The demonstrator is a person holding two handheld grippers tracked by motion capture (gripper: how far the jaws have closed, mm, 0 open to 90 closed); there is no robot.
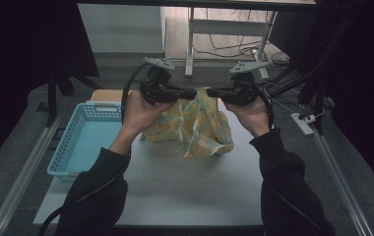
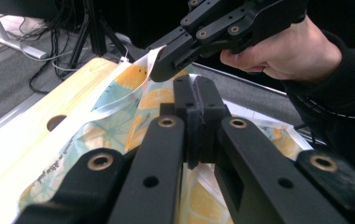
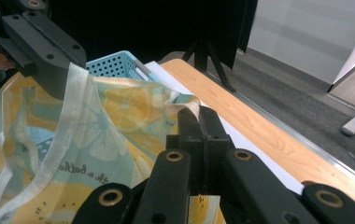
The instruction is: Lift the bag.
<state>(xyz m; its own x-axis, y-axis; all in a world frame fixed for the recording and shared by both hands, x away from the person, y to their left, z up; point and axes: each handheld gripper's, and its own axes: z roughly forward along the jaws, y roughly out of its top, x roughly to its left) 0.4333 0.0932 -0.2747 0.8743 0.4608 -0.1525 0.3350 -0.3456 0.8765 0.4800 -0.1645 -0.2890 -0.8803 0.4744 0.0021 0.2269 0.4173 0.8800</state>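
A thin cloth (image 1: 200,129) printed with yellow citrus slices on teal hangs over the white table (image 1: 185,189), its lower folds resting on the tabletop. My left gripper (image 1: 193,92) is shut on its top edge, and my right gripper (image 1: 209,92) is shut on that edge just beside it, tips facing each other. In the left gripper view my jaws (image 2: 196,91) pinch the cloth (image 2: 115,128), with the other gripper clamped on the white hem above. In the right gripper view my jaws (image 3: 198,116) grip a fold of the cloth (image 3: 115,123).
A light blue perforated basket (image 1: 67,147) stands at the table's left side, also seen behind the cloth as the basket (image 3: 115,65). A wooden strip (image 3: 245,116) runs along the table's far edge. Cables and a power strip (image 1: 303,123) lie on the floor to the right.
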